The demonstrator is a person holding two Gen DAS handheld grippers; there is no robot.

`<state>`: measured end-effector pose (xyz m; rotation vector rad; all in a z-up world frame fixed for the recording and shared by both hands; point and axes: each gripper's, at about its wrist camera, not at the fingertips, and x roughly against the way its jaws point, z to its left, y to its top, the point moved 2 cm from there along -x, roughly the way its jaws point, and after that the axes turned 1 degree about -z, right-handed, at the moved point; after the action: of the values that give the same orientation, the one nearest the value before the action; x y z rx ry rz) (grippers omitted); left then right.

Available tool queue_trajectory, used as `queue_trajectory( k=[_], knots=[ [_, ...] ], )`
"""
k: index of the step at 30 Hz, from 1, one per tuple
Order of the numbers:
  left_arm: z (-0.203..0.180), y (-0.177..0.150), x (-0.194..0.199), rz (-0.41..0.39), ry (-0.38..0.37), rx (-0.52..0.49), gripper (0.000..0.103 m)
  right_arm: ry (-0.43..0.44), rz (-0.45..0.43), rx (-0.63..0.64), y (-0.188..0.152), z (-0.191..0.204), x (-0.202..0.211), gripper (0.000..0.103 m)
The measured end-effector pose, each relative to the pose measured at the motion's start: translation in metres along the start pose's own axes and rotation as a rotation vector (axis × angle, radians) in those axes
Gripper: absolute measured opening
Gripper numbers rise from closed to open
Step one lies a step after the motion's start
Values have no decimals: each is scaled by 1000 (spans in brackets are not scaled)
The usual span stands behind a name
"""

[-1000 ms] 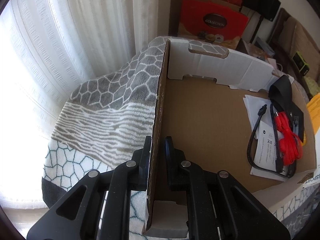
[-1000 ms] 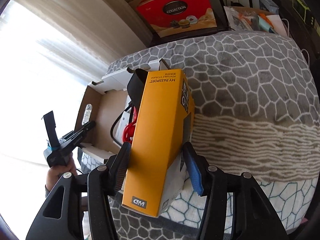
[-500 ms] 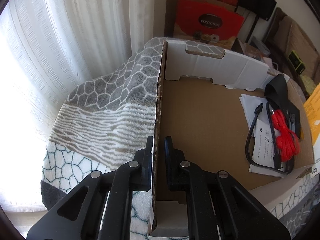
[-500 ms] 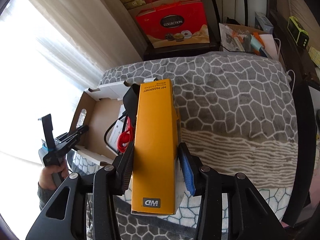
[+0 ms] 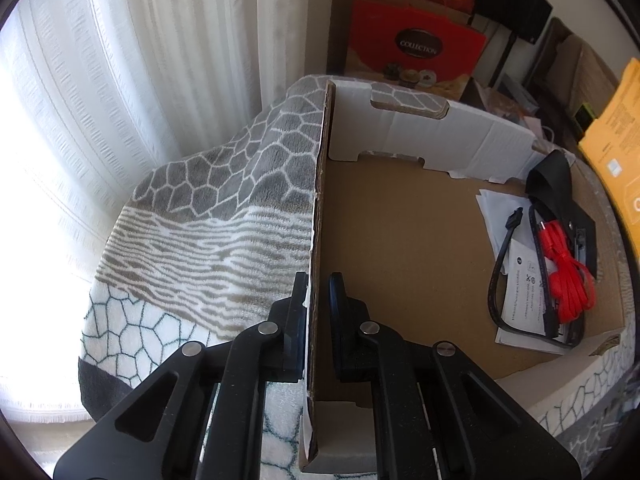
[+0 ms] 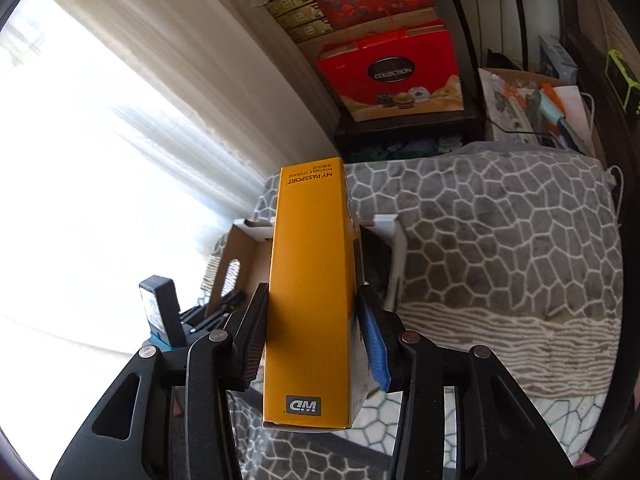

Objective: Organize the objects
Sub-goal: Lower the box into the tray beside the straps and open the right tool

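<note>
Between the pads of the right gripper [image 6: 310,332], a yellow box [image 6: 310,288] marked MY PASSPORT is being clamped by its long sides, one pad pressing on each side, its end with the lettering pointing away from the camera. It is hanging in the air above the cardboard box [image 6: 240,252], whose white far wall is showing just behind it. To the left, the left gripper [image 5: 318,312] is pinching the upright side wall of that cardboard box [image 5: 400,248], with its jaws closed flat against the wall from both sides. Inside, near the right wall, a black cable [image 5: 498,276] and a red cable [image 5: 568,276] are lying on white paper sheets [image 5: 516,296], with a black pouch [image 5: 556,192] touching them at the far end. The rest of the brown floor is lying bare. In the left wrist view the yellow box [image 5: 616,144] is showing at the right edge, above that corner. Underneath everything, a grey and white patterned blanket [image 6: 500,240] is spreading out. Beyond it, a red gift box [image 6: 394,74] marked COLLECTION is standing beside a white curtain [image 5: 120,80].
</note>
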<state>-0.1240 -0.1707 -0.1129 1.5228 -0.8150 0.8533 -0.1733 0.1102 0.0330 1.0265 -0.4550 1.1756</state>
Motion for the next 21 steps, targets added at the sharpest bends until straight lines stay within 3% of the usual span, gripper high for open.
queue_trajectory(
  k=[10,16,21],
  knots=[
    [-1,2,4,6,-4,-8,8,-17,48,-38,5,25,-71,43],
    [0,2,4,7,-6,-5,8,-193,25,21,-1,38,-85,43],
    [4,4,12,-9,-20,9,8,-226,30,29,-5,50,-101,44]
  ],
)
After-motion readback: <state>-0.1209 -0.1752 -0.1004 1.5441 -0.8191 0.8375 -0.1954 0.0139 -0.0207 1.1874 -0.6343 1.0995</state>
